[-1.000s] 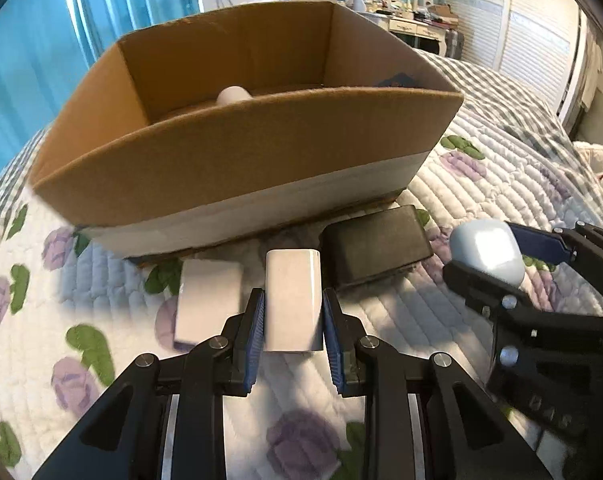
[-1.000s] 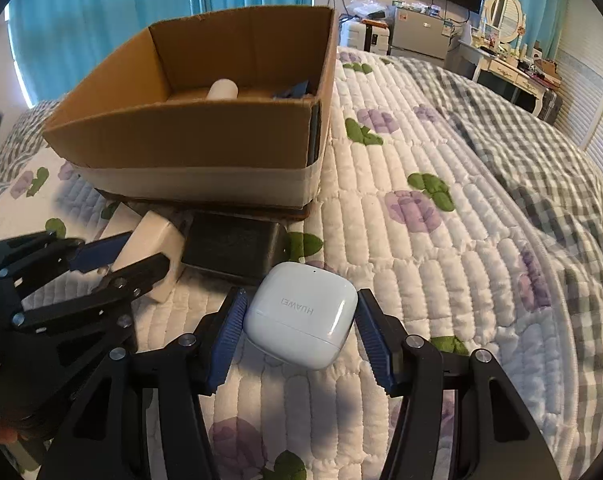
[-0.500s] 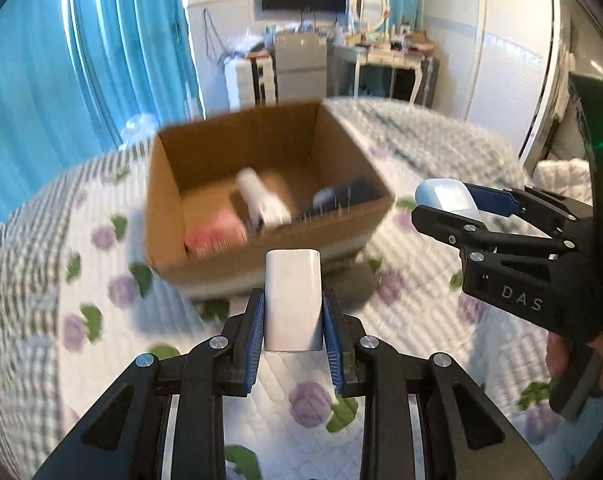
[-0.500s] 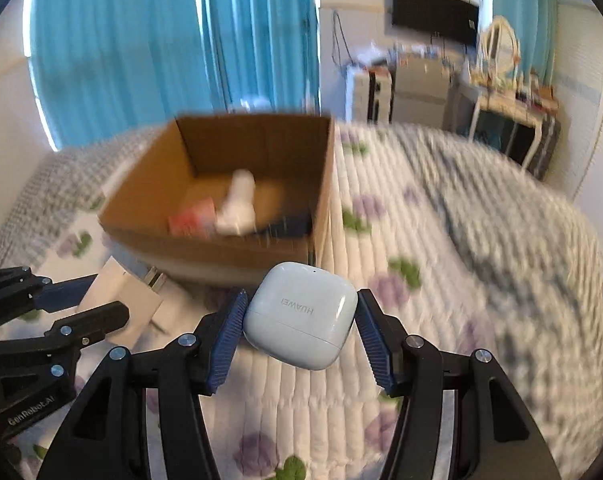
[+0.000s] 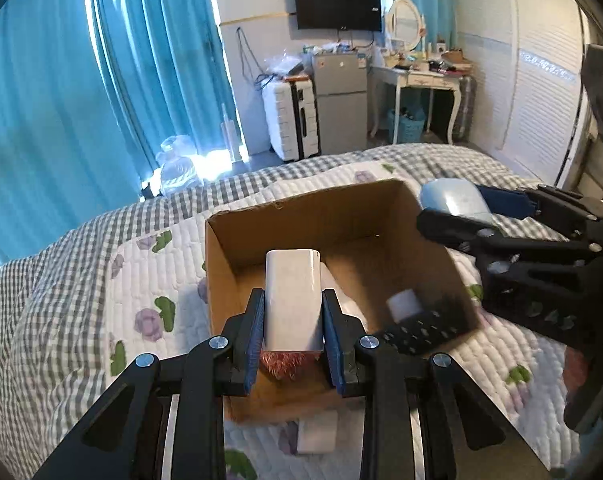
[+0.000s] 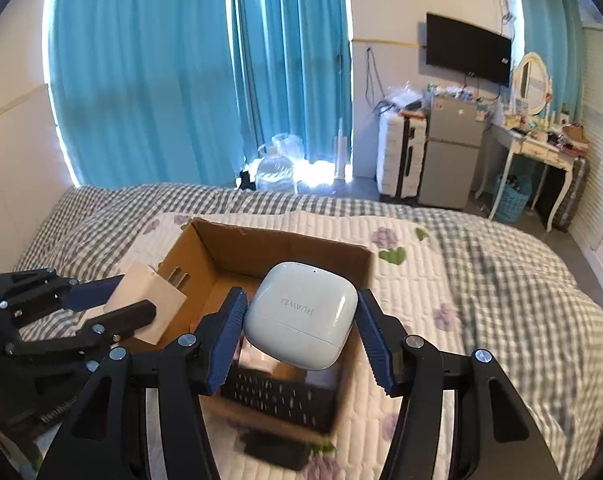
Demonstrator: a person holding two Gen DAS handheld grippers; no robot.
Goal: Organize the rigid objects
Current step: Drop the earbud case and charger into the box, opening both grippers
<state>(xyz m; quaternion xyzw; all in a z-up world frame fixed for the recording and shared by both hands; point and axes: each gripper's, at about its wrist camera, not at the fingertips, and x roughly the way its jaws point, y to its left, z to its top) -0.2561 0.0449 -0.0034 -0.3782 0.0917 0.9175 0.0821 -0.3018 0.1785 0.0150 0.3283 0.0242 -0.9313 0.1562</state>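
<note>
The left tool is closed on a white charger, its blue pads pressed to the two long sides; the charger stands upright between them, above the open box; from the right wrist view its metal prongs point toward the box interior. The right tool grips a white earbud case, tilted, with a brand name printed on its lid; its pads touch opposite sides of the case, which hangs over the near part of the box. The box sits on a bed covered by a quilt with purple flowers and a grey check border. Inside the box lie a black comb, a white cylinder and something pinkish-red, partly hidden behind the charger. On the quilt just outside the near wall rest a white block and a black flat thing; what the latter is I cannot tell. Blue curtains hang behind the bed.
</note>
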